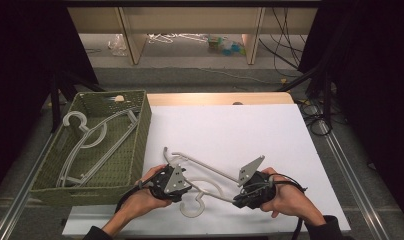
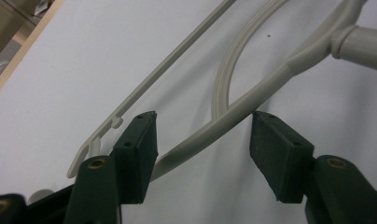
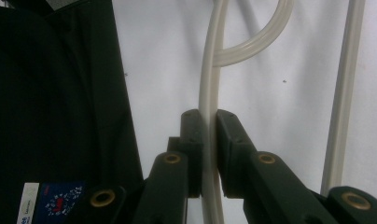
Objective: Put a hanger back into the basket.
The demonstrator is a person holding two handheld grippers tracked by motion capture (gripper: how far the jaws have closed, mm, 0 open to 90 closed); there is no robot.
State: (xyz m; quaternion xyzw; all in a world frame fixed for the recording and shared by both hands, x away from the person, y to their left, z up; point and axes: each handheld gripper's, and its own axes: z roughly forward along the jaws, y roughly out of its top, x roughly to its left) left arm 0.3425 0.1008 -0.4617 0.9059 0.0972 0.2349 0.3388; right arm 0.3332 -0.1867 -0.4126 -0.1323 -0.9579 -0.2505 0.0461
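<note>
A cream plastic hanger lies on the white tabletop at the near edge, its hook toward the person. My right gripper is shut on a thin arm of the hanger; in the right gripper view the two pads press on it from both sides. My left gripper stands open at the hanger's other end. In the left gripper view a sloping hanger arm runs between the spread pads, which do not press on it. The hanger's neck shows at the upper right.
A green woven basket stands at the table's left with other cream hangers inside. Dark fabric with a small label covers the left of the right gripper view. Shelving and cables lie beyond the table's far edge.
</note>
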